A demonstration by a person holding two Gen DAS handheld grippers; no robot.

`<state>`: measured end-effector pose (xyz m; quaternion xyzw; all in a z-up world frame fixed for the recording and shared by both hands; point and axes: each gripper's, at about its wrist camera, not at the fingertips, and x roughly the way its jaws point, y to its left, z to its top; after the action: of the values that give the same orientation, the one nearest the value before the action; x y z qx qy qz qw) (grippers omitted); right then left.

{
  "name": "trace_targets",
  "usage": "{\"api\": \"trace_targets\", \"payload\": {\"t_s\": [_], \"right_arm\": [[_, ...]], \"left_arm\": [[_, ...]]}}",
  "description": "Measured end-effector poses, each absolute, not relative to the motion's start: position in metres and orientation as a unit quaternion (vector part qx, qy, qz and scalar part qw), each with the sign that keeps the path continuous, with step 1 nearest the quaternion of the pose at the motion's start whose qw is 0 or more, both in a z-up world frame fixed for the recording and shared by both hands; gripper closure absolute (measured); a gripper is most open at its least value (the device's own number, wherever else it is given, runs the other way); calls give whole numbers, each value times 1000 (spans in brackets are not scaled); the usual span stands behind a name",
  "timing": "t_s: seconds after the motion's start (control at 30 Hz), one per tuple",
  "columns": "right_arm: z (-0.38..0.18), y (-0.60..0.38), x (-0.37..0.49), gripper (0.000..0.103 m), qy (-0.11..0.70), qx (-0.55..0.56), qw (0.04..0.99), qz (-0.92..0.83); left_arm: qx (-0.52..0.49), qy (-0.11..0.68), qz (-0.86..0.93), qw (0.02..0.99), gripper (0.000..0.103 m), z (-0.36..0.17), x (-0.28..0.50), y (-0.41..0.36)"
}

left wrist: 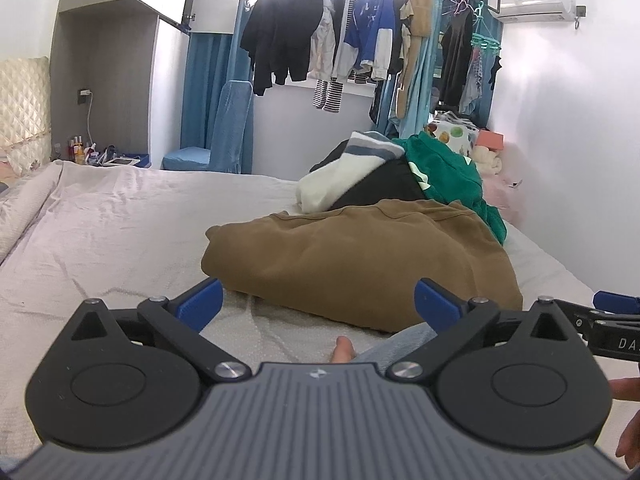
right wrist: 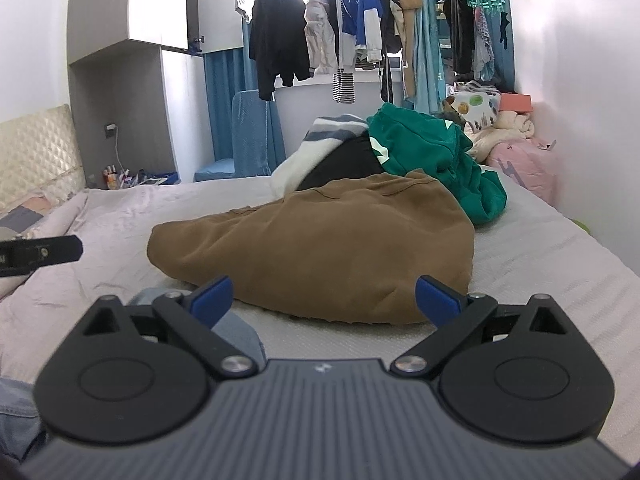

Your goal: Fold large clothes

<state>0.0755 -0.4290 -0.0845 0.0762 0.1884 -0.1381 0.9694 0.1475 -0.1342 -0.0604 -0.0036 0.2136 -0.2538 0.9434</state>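
Folded brown garment [left wrist: 360, 256] lies long axis crosswise on the bed [left wrist: 120, 232]; both grippers' fingers [left wrist: 204, 304] released, empty.

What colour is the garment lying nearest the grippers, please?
Brown garment, clearest in the right wrist view.

Blue chair [left wrist: 224, 128] beside wall-mounted air conditioner [left wrist: 536, 0]

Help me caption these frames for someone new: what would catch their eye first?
The brown garment lies bunched in the middle of the bed, just beyond the open, empty left hand-held gripper and right hand-held gripper. Behind it sits a heap with a green garment on top. Further back, hanging clothes crowd the bright window.
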Motion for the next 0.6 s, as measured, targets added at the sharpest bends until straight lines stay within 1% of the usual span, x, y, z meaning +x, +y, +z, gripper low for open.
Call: {"api": "trace_targets", "payload": {"t_s": [0.6], "right_arm": [[-83, -429, 77, 3, 192, 75, 969, -134]], "left_arm": [[-2, 212, -251, 944, 0, -60, 145, -136]]}}
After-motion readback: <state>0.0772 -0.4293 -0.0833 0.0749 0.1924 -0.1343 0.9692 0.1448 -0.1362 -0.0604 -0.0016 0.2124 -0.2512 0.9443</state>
